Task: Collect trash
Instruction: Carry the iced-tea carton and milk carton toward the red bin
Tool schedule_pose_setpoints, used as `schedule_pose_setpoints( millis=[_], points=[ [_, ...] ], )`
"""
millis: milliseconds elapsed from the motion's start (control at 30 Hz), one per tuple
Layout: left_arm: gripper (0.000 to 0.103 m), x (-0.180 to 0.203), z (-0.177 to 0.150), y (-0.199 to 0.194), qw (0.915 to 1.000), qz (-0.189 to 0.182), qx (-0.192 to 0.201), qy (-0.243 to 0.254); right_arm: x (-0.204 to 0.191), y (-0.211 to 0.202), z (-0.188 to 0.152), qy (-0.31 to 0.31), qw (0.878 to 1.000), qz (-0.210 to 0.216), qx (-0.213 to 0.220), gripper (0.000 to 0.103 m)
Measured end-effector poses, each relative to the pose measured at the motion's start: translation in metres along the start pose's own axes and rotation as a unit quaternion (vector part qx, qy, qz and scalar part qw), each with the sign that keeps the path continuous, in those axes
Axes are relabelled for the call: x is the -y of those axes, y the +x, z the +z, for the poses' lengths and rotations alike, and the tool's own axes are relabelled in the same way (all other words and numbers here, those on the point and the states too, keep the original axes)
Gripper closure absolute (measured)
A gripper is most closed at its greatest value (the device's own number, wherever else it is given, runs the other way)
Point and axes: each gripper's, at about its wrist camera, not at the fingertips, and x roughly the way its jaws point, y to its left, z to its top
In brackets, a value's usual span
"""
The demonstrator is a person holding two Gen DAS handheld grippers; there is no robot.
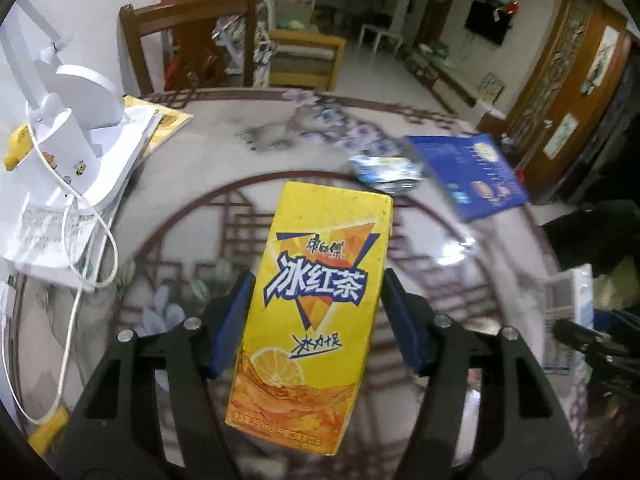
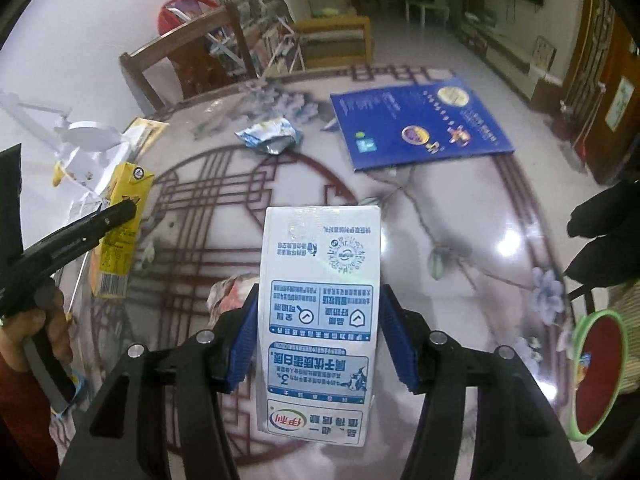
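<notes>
My left gripper [image 1: 316, 280] is shut on a yellow iced-tea carton [image 1: 316, 280], its blue pads [image 1: 234, 312] pressing on both sides, and the carton hangs above the patterned table [image 1: 192, 200]. In the right wrist view that same gripper [image 2: 120, 216] and yellow carton [image 2: 120, 232] appear at the left, with a hand behind them. My right gripper [image 2: 318, 292] is shut on a white-and-blue milk carton [image 2: 320, 300], held off the table. A crumpled blue-white wrapper [image 2: 270, 136] lies at the far side of the table, also seen as the wrapper [image 1: 386, 172].
A blue booklet [image 2: 416, 120] lies at the far right. Crumpled reddish paper [image 2: 228, 296] lies just left of the right gripper's pads. A green-rimmed red container [image 2: 600, 372] sits at the right edge. A white desk lamp [image 1: 80, 100], papers and a cable fill the left side, with a wooden chair [image 1: 188, 40] behind.
</notes>
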Motion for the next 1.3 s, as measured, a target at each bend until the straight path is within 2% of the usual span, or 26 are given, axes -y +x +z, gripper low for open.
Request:
schedule_pose_setpoints(
  millis=[233,467,800,1300],
  points=[
    [0.041,0.047,-0.030,-0.040,0.9993,-0.037,0.005,0.002,0.004,-0.033,-0.022,0.004,1.000,-0.002,0.016,0.047],
    [0.041,0.080,-0.053,-0.062,0.9983,-0.058,0.003,0.009,0.022,-0.061,-0.052,0.021,0.999,-0.010,0.025,0.047],
    [0.041,0.117,-0.070,-0.078,0.9967,-0.075,0.002,0.030,0.054,-0.087,-0.090,0.047,0.998,-0.019,0.028,0.047],
    [0.041,0.170,-0.075,-0.079,0.9939,-0.094,0.001,0.057,0.092,-0.109,-0.107,0.073,0.996,-0.028,0.044,0.047]
  ],
)
